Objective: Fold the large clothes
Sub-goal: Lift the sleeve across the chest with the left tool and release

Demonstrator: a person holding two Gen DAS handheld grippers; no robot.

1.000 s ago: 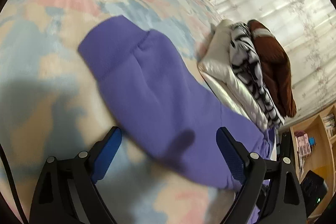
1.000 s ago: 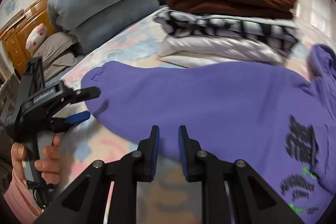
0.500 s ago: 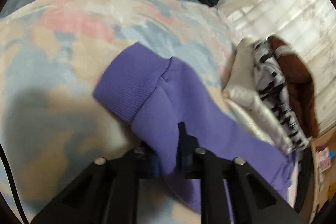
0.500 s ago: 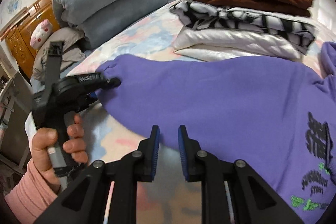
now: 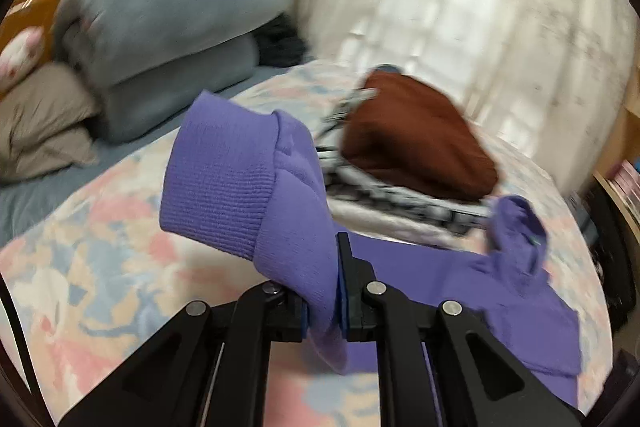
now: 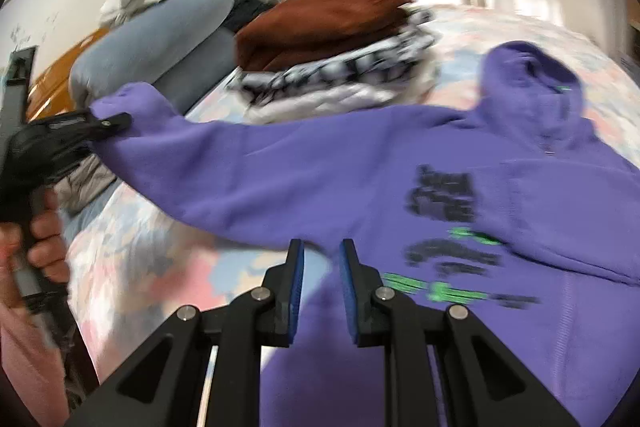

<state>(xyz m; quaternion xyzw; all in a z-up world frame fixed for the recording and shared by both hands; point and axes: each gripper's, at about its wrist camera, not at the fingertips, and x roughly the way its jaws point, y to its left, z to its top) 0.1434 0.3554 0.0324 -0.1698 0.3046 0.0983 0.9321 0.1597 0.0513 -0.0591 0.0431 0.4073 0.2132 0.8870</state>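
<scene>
A purple hoodie (image 6: 340, 171) with black and green print lies spread on the bed. One sleeve stretches out to the left, and its ribbed cuff (image 5: 220, 187) is lifted off the cover. My left gripper (image 5: 322, 267) is shut on that sleeve just behind the cuff, and the cloth hides its left finger. In the right wrist view the left gripper (image 6: 100, 123) shows at the left edge, held by a hand (image 6: 44, 239). My right gripper (image 6: 321, 247) hovers over the hoodie's lower edge. Its jaws stand only narrowly apart, with nothing between them.
A stack of folded clothes (image 5: 412, 143), brown on top of black-and-white and pale pieces, sits beyond the hoodie. Rolled blue-grey bedding (image 5: 160, 27) and a beige pillow (image 5: 40, 123) lie at the bed's head. The pastel bed cover (image 5: 100, 267) runs to a curtain (image 5: 460, 7) behind.
My left gripper closed on the sleeve near the cuff and lifted it off the bed. My right gripper swung to the right over the hoodie's printed front, jaws unchanged.
</scene>
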